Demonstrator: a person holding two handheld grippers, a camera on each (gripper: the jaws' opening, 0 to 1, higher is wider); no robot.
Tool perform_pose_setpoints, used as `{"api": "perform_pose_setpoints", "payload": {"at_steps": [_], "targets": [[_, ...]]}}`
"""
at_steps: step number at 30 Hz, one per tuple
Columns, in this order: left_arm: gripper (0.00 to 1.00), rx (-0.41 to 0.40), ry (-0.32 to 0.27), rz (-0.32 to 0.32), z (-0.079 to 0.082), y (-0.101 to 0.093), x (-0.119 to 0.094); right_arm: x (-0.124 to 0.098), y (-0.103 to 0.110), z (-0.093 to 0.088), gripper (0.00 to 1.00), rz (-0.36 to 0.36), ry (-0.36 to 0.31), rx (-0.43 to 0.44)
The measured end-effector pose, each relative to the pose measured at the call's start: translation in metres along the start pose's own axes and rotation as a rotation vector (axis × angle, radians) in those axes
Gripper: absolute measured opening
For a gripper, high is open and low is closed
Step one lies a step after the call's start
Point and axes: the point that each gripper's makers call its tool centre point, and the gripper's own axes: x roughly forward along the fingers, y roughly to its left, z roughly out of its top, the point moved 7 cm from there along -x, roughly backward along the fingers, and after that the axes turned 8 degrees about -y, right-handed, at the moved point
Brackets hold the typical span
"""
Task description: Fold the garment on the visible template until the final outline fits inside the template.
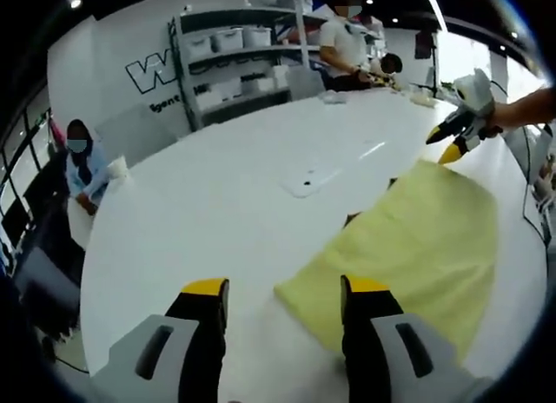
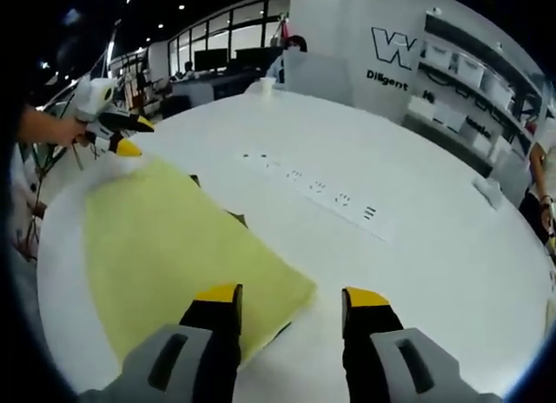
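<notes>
A pale yellow garment [image 1: 408, 247] lies folded flat as a rough rectangle on the white table [image 1: 217, 212]. Small dark bits of the template [image 1: 352, 218] peek out along its edge. My left gripper [image 1: 287, 290] hovers open over the table, beside the garment's near corner. The right gripper [image 1: 445, 144], held by a hand, hangs above the far corner with its jaws apart. In the right gripper view the garment [image 2: 174, 247] spreads to the left, dark template corners [image 2: 234, 217] showing. My right gripper [image 2: 291, 296] is open over a garment corner; the left gripper [image 2: 132, 135] is at the opposite end.
A row of flush sockets [image 2: 321, 193] and a white cover plate [image 1: 308, 181] sit in the table. People sit and stand at the far edge [image 1: 347, 47], another at the left [image 1: 82, 164]. Shelves with boxes [image 1: 234, 56] line the wall.
</notes>
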Motion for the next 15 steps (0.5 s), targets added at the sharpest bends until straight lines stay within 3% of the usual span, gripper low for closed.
{"api": "perform_pose_setpoints", "payload": {"at_steps": [15], "targets": [[0.68, -0.06, -0.018, -0.037, -0.002, -0.016, -0.017, -0.019, 0.021, -0.007, 0.51, 0.044, -0.051, 0.039]]}}
